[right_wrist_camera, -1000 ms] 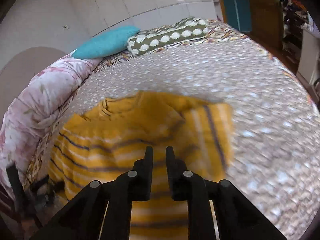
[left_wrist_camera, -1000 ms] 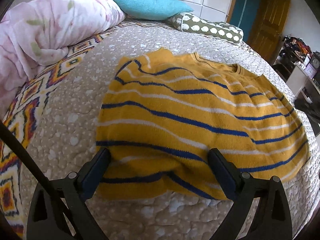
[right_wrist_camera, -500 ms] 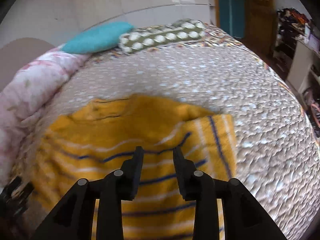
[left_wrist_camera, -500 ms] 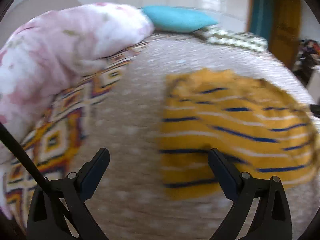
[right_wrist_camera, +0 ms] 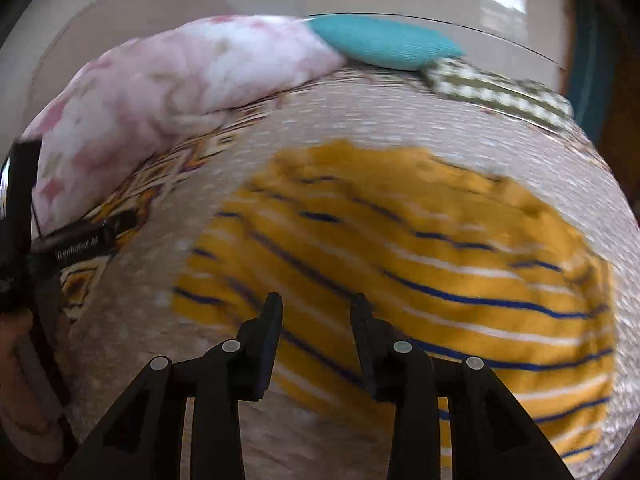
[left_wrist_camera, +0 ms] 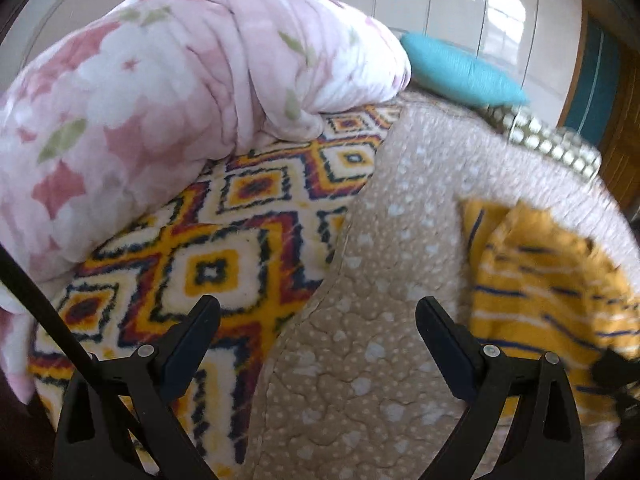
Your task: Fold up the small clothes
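Note:
A yellow sweater with blue and white stripes (right_wrist_camera: 420, 264) lies folded on the beige quilted bedspread (right_wrist_camera: 380, 116). It also shows at the right edge of the left wrist view (left_wrist_camera: 548, 288). My right gripper (right_wrist_camera: 316, 308) is open and empty, over the sweater's near left part. My left gripper (left_wrist_camera: 318, 312) is wide open and empty, over the bedspread (left_wrist_camera: 384, 292) to the left of the sweater. The left gripper also shows at the left edge of the right wrist view (right_wrist_camera: 60, 248).
A pink floral duvet (left_wrist_camera: 160, 112) is bunched along the left of the bed over a patterned diamond blanket (left_wrist_camera: 224, 248). A teal pillow (left_wrist_camera: 460, 72) and a green dotted pillow (right_wrist_camera: 500, 88) lie at the head. A wall stands behind.
My left gripper has swung left, off the sweater, toward the patterned blanket. My right gripper has opened wider and turned left over the sweater. The sweater lies still.

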Demonstrator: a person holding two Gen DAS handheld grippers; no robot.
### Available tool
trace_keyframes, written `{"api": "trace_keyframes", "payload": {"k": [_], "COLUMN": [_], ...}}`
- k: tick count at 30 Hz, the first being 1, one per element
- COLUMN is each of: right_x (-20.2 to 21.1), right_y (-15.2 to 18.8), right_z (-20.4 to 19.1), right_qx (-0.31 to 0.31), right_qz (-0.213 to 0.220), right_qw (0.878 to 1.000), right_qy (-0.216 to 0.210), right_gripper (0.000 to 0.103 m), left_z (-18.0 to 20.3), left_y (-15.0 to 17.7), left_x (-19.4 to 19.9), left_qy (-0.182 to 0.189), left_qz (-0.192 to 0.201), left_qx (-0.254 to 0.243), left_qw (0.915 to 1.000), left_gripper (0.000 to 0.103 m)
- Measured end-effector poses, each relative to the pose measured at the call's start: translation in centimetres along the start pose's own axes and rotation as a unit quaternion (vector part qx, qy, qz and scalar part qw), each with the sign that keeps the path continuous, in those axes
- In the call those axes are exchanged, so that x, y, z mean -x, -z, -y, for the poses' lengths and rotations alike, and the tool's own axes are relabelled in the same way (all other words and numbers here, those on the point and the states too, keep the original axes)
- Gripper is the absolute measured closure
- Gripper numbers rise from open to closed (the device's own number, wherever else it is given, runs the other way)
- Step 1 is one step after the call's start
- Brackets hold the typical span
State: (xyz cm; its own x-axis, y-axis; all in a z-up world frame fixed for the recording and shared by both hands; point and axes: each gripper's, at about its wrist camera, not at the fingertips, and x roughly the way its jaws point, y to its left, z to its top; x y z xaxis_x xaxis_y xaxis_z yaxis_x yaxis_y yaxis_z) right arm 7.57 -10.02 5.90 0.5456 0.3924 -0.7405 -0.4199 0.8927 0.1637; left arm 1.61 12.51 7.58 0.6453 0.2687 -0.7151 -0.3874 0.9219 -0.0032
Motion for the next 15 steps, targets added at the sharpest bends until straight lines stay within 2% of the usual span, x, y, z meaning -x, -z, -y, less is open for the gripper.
{"api": "trace_keyframes", "payload": {"k": [1, 2, 3, 8, 11, 15], "right_x": [-0.6, -1.2, -2.2, -7.0, -6.7, -5.0], "right_y": [-0.3, -0.5, -0.9, -1.4, -1.7, -1.5], "right_z": [-1.0, -1.7, -2.5, -3.4, -2.5, -3.0], "right_qx": [0.0, -0.004, -0.012, -0.067, -0.094, -0.069], "right_qz": [-0.001, -0.002, -0.008, -0.055, -0.057, -0.053], "right_qw": [1.0, 1.0, 0.999, 0.993, 0.988, 0.99], "right_qy": [-0.013, -0.022, -0.038, -0.077, -0.111, -0.113], "right_gripper": [0.071, 0.081, 0.085, 0.085, 0.083, 0.083], "left_z": [-0.4, -0.7, -0.8, -1.7, -2.2, -2.3], "left_y": [-0.2, -0.4, -0.5, -0.8, -0.8, -0.8], "left_x": [0.3, 0.4, 0.6, 1.1, 1.4, 1.7], "left_qy": [0.014, 0.023, 0.031, 0.04, 0.037, 0.037], "left_qz": [0.002, 0.004, 0.006, 0.014, 0.018, 0.024], "left_qx": [0.01, 0.018, 0.024, 0.036, 0.038, 0.036], "left_qw": [0.9998, 0.9996, 0.9992, 0.9985, 0.9984, 0.9984], "left_gripper": [0.005, 0.005, 0.005, 0.005, 0.005, 0.005]}}
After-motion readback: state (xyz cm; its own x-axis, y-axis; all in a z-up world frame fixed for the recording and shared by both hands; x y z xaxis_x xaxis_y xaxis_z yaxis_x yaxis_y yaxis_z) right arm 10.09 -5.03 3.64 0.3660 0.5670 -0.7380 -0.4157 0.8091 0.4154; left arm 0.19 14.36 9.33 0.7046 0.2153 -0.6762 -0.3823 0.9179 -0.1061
